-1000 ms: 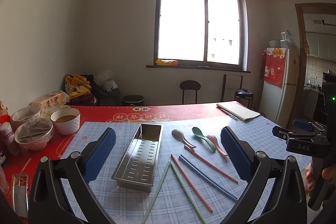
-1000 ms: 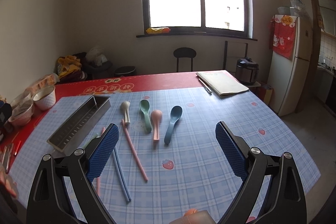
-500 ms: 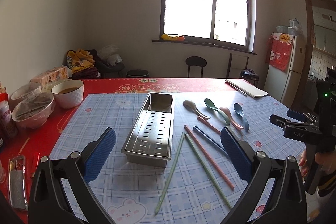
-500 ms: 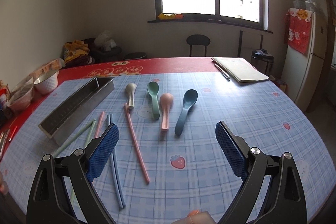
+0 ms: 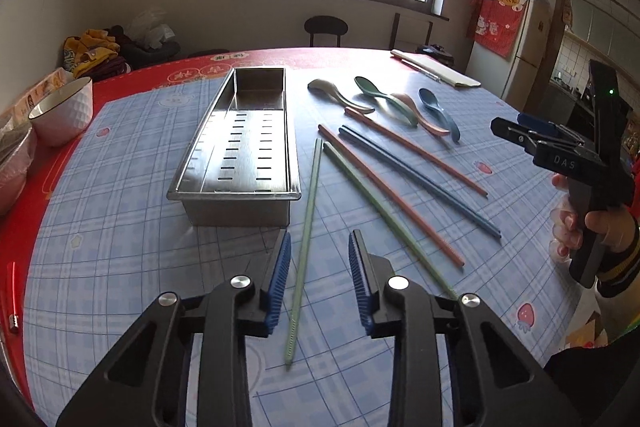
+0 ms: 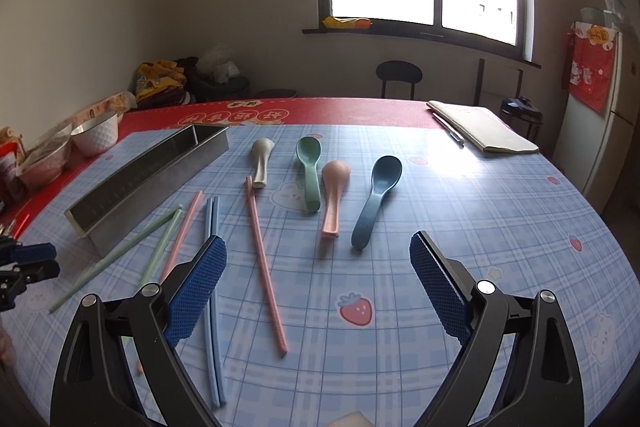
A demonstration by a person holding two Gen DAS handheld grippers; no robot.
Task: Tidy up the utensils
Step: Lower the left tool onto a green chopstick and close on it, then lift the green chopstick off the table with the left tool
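A steel perforated tray (image 5: 240, 143) lies empty on the blue checked cloth; it also shows in the right wrist view (image 6: 148, 179). Green (image 5: 306, 223), pink (image 5: 384, 187) and blue (image 5: 416, 179) chopsticks lie loose right of it. Beige (image 6: 262, 159), green (image 6: 310, 167), pink (image 6: 334, 195) and blue (image 6: 378, 199) spoons lie beyond them. My left gripper (image 5: 318, 251) straddles one green chopstick just above the cloth, jaws partly closed and apart from it. My right gripper (image 6: 316, 259) is open wide and empty, hovering near the spoon handles.
A white bowl (image 5: 64, 111) and covered dishes stand on the red cloth at the left. A notebook with a pen (image 6: 484, 131) lies at the table's far right. A red pen (image 5: 14, 291) lies at the left edge.
My left gripper has dropped low over the green chopstick and its jaws have narrowed around it. My right gripper has moved a little closer to the spoons, still open.
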